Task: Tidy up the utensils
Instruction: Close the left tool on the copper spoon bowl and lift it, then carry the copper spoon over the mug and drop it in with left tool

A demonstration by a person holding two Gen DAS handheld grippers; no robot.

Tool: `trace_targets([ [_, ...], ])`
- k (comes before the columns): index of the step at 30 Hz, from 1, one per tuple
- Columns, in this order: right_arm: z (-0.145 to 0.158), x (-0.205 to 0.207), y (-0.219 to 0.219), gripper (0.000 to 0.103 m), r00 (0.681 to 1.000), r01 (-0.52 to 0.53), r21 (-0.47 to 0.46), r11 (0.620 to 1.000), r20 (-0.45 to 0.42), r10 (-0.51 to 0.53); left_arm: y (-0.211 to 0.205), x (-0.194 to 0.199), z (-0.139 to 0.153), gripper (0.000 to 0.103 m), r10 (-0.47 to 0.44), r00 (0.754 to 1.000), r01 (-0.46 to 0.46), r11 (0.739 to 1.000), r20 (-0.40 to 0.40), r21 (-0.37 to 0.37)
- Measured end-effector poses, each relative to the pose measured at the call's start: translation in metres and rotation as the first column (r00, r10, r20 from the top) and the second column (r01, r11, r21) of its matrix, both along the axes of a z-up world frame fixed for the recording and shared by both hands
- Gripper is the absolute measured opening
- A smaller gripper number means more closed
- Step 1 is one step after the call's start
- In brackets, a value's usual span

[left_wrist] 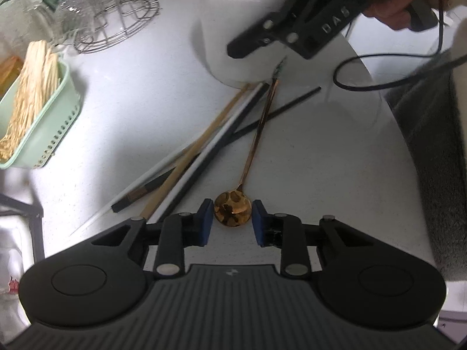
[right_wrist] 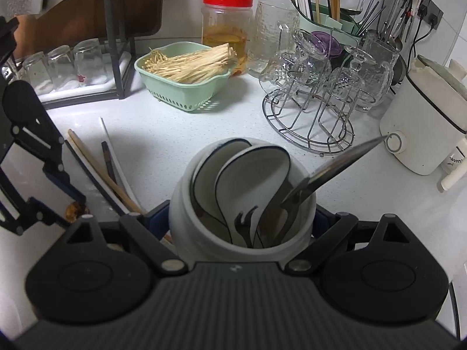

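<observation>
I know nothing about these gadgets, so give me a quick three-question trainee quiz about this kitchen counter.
1. True or false: the left gripper has its blue pads either side of the round bowl of the long-handled copper-coloured spoon.
2. What does the right gripper clamp? A) white plastic jar B) mint-green plastic basket C) red-lidded jar
3. Fill in: the loose chopsticks lie on the ____.

Key: 1 true; 2 A; 3 white countertop.

right gripper (right_wrist: pixel 242 227) straddles white jar (right_wrist: pixel 204 233) holding spoons (right_wrist: pixel 248 175).
</observation>
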State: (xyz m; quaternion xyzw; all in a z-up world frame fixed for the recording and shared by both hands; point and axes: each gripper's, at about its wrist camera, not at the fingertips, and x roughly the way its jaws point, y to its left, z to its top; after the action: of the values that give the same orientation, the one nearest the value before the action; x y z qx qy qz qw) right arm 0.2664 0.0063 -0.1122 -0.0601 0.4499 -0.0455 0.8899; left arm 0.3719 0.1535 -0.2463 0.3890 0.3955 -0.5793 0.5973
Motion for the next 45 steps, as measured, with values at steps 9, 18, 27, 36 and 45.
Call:
trace_targets([
  [9,-0.002,0.003,-0.002,0.094,0.999,-0.032,0.001,0.999,0.01,0.032,-0.002,-0.001,0.041,0.032,0.088,0.996,-0.089,0.996,-0.013,-0.019],
  [18,-0.002,0.003,-0.005,0.094,0.996,-0.088,0.006,0.996,0.025,0.088,-0.012,-0.014,0.08,0.032,0.166,0.985,-0.166,0.986,0.038,-0.001],
  [27,-0.001,0.006,-0.008,0.094,0.989,-0.147,0.012,0.989,0.022,0.147,-0.025,-0.017,0.11,0.032,0.225,0.971,-0.228,0.973,0.084,0.026],
  [36,-0.001,0.009,-0.009,0.094,0.98,-0.199,0.019,0.98,0.021,0.199,-0.041,-0.018,0.15,0.032,0.266,0.959,-0.271,0.962,0.098,0.041],
  [45,-0.001,0.01,-0.009,0.094,0.972,-0.233,0.023,0.972,0.031,0.232,-0.051,-0.016,0.181,0.032,0.305,0.947,-0.311,0.949,0.102,0.044],
])
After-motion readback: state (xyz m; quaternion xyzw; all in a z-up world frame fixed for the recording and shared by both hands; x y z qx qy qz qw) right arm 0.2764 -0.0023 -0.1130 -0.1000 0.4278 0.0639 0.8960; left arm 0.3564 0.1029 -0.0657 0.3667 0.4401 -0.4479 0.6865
